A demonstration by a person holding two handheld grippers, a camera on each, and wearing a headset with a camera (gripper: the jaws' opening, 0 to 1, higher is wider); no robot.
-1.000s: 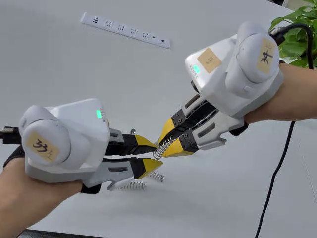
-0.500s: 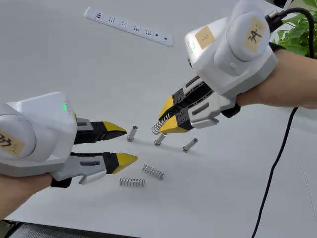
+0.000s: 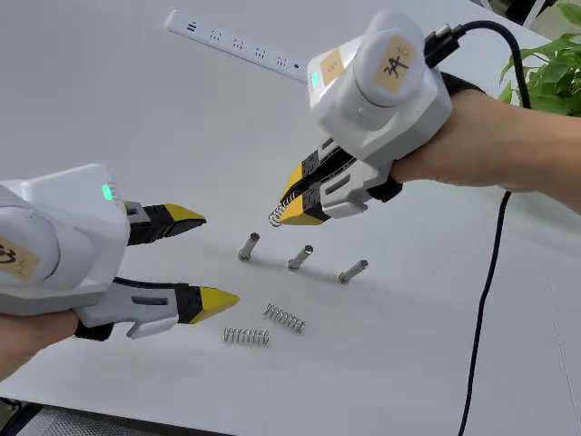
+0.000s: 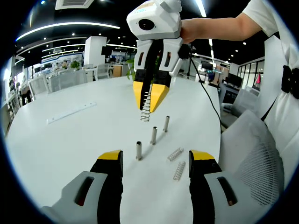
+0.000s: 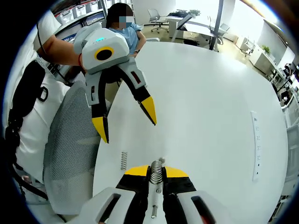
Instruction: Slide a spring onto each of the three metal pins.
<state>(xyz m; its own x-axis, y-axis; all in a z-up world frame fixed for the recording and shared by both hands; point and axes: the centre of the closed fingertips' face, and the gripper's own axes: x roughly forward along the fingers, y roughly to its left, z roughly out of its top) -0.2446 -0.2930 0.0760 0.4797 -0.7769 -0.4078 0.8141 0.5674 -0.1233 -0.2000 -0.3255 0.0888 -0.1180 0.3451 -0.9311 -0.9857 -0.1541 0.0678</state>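
Two-handed: pinches one spring (image 3: pixel 278 215) in the right gripper (image 3: pixel 289 211), jaws pressed together, hanging over the row of three upright metal pins (image 3: pixel 300 257), clear of them; holds the left gripper (image 3: pixel 213 259) spread wide, near two loose springs (image 3: pixel 284 318) lying on the white table (image 3: pixel 136 109) just beside the pins.

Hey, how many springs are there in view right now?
3. One held spring is clamped in the right gripper; the nearer loose spring and the farther loose spring lie on the table before the pins. None seems hidden.
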